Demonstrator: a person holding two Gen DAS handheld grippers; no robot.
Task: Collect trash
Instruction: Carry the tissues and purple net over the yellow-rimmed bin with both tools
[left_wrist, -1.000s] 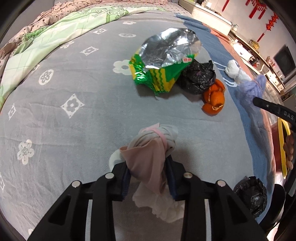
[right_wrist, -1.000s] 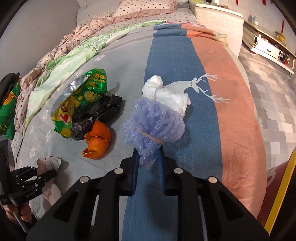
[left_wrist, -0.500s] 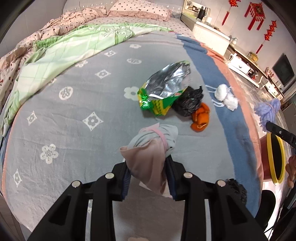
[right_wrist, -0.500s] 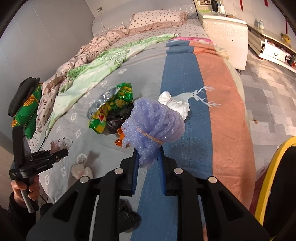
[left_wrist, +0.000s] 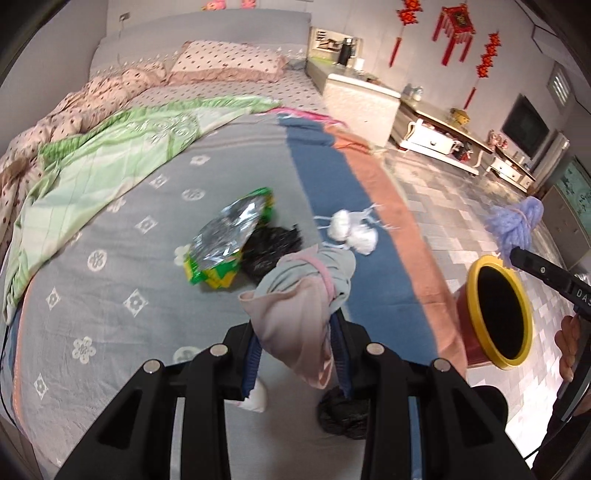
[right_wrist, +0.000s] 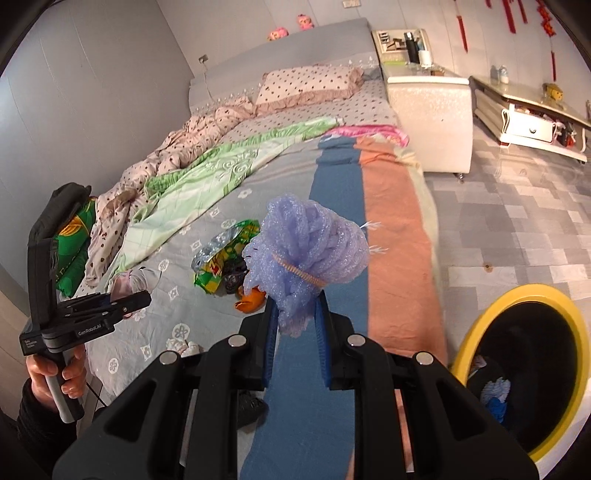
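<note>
My left gripper (left_wrist: 295, 332) is shut on a pink and grey cloth bundle (left_wrist: 295, 295), held up above the bed's near edge. In the right wrist view that gripper (right_wrist: 136, 301) shows at the left, in a hand. My right gripper (right_wrist: 295, 325) is shut on a purple foam net (right_wrist: 310, 254), lifted over the blue stripe of the bedspread. A red bin with a yellow rim (right_wrist: 480, 325) stands on the floor to the right; its rim (left_wrist: 476, 269) also shows in the left wrist view. On the bed lie a green snack bag (left_wrist: 225, 240), a black plastic bag (left_wrist: 271, 247), white tissue wads (left_wrist: 351, 229) and an orange peel (right_wrist: 251, 299).
A white tissue (left_wrist: 256, 398) and a black wad (left_wrist: 343, 413) lie near the bed's front edge. A green quilt (left_wrist: 110, 147) and a pillow (left_wrist: 225, 62) cover the far half of the bed. A white nightstand (right_wrist: 428, 110) and a low cabinet (right_wrist: 535, 122) stand on the tiled floor.
Both grippers have risen well above the bed, each keeping its load. The bin has come into full view at the right, and the trash on the bed looks smaller and farther off.
</note>
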